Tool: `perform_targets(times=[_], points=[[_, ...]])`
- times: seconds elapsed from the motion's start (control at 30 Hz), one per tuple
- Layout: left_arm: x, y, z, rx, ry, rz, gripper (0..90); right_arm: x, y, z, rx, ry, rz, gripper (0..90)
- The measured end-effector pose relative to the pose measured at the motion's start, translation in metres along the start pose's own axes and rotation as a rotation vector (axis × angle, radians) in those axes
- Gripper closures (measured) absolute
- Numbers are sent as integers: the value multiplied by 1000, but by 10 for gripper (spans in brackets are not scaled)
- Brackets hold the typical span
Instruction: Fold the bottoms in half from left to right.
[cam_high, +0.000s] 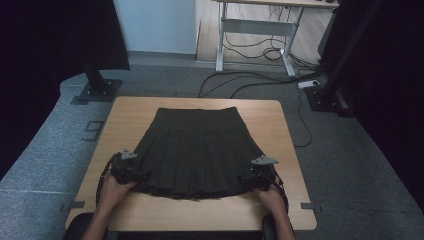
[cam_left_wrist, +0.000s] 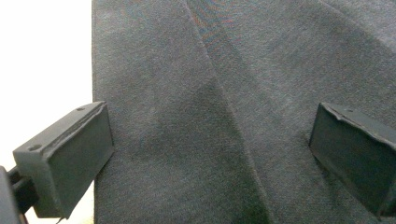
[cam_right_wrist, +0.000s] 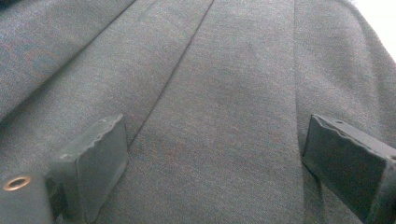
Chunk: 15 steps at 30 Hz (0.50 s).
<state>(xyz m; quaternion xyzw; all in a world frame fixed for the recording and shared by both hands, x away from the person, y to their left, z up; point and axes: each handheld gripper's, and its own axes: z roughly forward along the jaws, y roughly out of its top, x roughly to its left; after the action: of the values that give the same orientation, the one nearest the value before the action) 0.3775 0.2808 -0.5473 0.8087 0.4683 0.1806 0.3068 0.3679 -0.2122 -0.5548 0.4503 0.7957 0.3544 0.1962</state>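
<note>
A dark pleated skirt (cam_high: 195, 150) lies flat on the wooden table (cam_high: 285, 150), with its waistband at the far side and its hem toward the person. The left gripper (cam_high: 131, 172) is at the left hem corner and the right gripper (cam_high: 252, 175) at the right hem corner.

The step in hand is probably to take both hem corners, perhaps for a fold. To do it well, each gripper should catch all the cloth layers near the edge, and both sides should be taken at the same height, so the pleats stay in order.

In both gripper views the fingers (cam_left_wrist: 70, 158) stand wide open over the cloth. They hold nothing yet; the right fingers (cam_right_wrist: 93, 158) rest on or just above the fabric.
</note>
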Motion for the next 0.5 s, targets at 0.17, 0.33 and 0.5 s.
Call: perform_targets(times=[0.17,0.33,0.5], points=[[0,0,0,-1,2,-4,0,0,0,0,0,0,1,64],[-1,0,0,4,4,-11,0,0,0,0,1,-1,4,64],[-2,9,-10,14,-41,-10,0,1,4,-2,42,-4,2,72]])
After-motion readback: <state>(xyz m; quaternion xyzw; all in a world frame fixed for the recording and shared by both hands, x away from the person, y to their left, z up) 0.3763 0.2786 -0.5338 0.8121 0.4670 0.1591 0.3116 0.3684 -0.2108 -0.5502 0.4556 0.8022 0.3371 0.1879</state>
